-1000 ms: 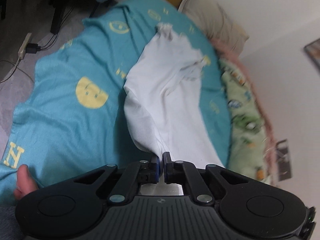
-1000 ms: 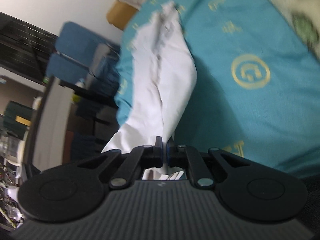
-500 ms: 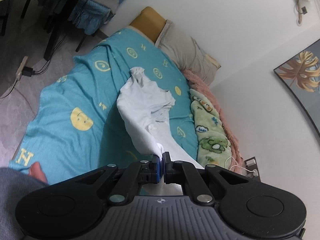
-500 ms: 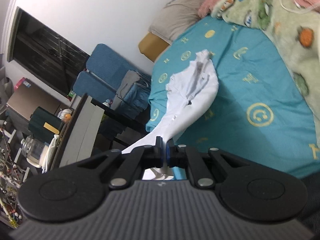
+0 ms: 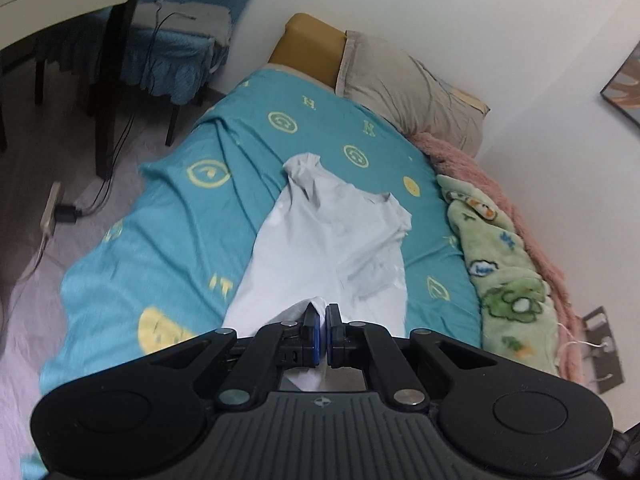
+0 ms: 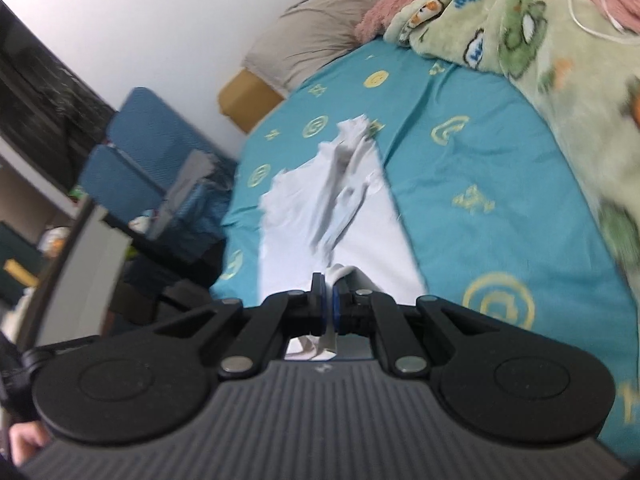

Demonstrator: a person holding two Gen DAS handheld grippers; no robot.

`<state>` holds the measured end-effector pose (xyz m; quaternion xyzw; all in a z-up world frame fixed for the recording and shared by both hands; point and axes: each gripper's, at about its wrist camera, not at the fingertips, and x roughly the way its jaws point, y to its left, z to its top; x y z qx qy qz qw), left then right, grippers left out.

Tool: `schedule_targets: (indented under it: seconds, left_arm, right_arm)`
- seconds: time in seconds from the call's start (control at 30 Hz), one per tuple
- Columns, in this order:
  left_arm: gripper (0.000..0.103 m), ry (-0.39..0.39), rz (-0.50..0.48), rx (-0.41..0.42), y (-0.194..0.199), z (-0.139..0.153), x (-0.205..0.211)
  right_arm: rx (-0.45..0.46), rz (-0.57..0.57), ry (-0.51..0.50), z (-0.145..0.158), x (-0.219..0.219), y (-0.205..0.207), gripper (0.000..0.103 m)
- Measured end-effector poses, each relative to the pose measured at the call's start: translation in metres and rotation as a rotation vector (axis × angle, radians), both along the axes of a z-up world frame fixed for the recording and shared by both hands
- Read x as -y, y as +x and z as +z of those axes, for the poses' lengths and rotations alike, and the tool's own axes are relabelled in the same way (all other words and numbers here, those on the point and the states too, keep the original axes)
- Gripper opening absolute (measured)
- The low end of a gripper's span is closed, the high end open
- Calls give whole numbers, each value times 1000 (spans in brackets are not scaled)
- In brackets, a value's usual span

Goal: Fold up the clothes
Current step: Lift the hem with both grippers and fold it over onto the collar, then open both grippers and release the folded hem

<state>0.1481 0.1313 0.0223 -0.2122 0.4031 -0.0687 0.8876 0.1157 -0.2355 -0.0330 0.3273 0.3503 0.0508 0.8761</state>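
Both of my tongs are clamped tight on the near hem of the white T-shirt (image 5: pixel 332 240): the left gripper (image 5: pixel 323 312) pinches one corner, the right gripper (image 6: pixel 327 292) the other. From there I see the shirt stretching away over the teal bedsheet (image 5: pixel 168 216), its crumpled far end resting mid-sheet. Beyond it a grey pillow (image 5: pixel 408 88) lies at the sheet's head, with a green cartoon blanket (image 5: pixel 500 264) along the sheet's wall side.

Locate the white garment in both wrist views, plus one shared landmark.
Left wrist: white garment at centre, running from the fingers up the teal bedspread.
Right wrist: white garment at centre, likewise up from the fingers.
Shared landmark: beige pillow at the bed's head.
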Motion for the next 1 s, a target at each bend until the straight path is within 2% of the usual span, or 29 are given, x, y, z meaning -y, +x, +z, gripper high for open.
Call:
schedule_targets:
  seconds: [0.23,0.4,0.47,0.57,0.63,0.73,0.77,0.8,0.83,0.87,0.9,0.93,0.97,1.0]
  left_arm:
    - [3,141,-14,7,103,-49,29]
    - [3,210,9,-27,157,-105,35]
    - [3,234,11,-45,171,-130,35]
    - [4,312,-36,-51,178,-159,43]
    - [6,345,-52,-41,178,-169,48]
    - [7,404,-79,-11,174,-168,55]
    - [14,418,-93,-10,173,-165,56]
    - [27,425,-107,-12,170,-161,58]
    - [36,428,-118,-9,166,-155,60]
    - [54,437,-126,4,160,-148,62]
    - [64,447,-131,31,152,-140,65]
    - [68,455,-132,63,143,-131,67]
    - [79,459,-129,93,133,-121,70]
    - [89,462,-125,123,122,-110,72]
  right_arm:
    - [-42,0,-80,-44,5,102,6]
    - [-68,33,-159,-90,-7,161,6]
    - [-88,61,-217,-108,-15,177,6]
    - [-101,95,-284,-129,-25,188,6]
    - [-94,106,-307,-137,-29,189,7]
    - [-77,131,-356,-134,-35,185,8]
    - [-83,134,-362,-130,-35,184,8]
    - [-89,138,-368,-126,-35,183,8]
    - [-96,142,-374,-122,-36,183,9]
    - [-89,142,-384,-115,-37,179,10]
    - [-82,142,-395,-108,-37,174,14]
    - [-76,142,-405,-102,-38,170,38]
    - [-47,140,-413,-93,-39,162,51]
    - [-19,138,-420,-84,-40,153,79]
